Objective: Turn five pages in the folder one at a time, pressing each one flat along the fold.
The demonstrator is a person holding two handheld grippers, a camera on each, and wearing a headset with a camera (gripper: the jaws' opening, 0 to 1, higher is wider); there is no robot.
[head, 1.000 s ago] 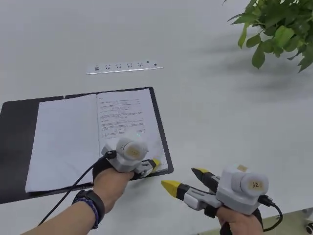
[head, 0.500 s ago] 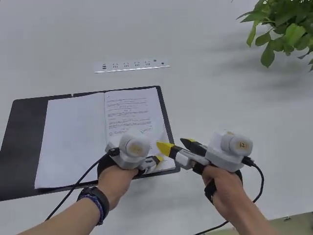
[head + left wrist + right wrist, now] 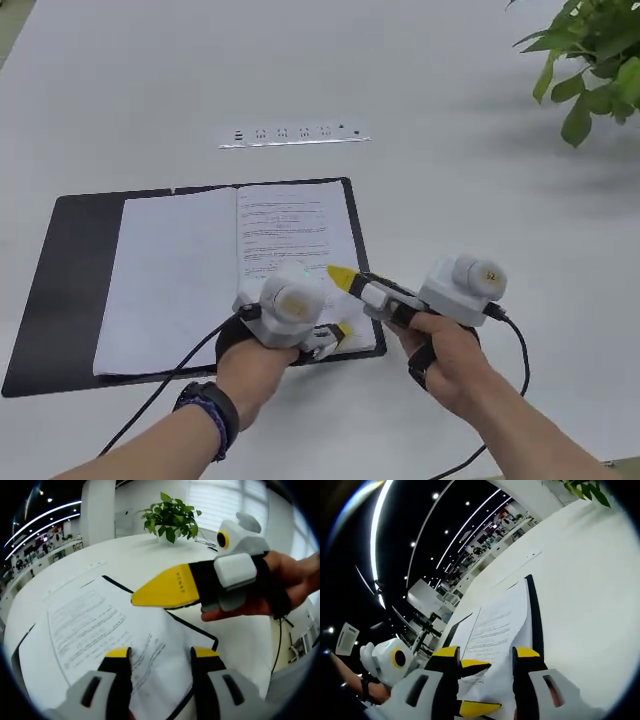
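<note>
A black folder (image 3: 60, 290) lies open on the white table, with a blank sheet (image 3: 170, 270) on the left and a printed page (image 3: 290, 230) on the right. My left gripper (image 3: 338, 332) is at the printed page's lower right corner. Its jaws are open, with the page (image 3: 85, 625) lying between them. My right gripper (image 3: 347, 279) points left over the same corner, just beyond the left one, also open. It reaches in from the right (image 3: 160, 592) in the left gripper view. In the right gripper view, its own jaws (image 3: 485, 652) frame the page (image 3: 500, 620), with the left gripper (image 3: 475, 687) below.
A white power strip (image 3: 295, 133) lies on the table beyond the folder. A leafy green plant (image 3: 600, 60) stands at the far right. The folder's black edge (image 3: 534, 615) runs along the page's right side, with bare white table to its right.
My right gripper has swung left and away from the table's near edge to the page's lower right corner, beside the left gripper. The left gripper has stayed on that corner.
</note>
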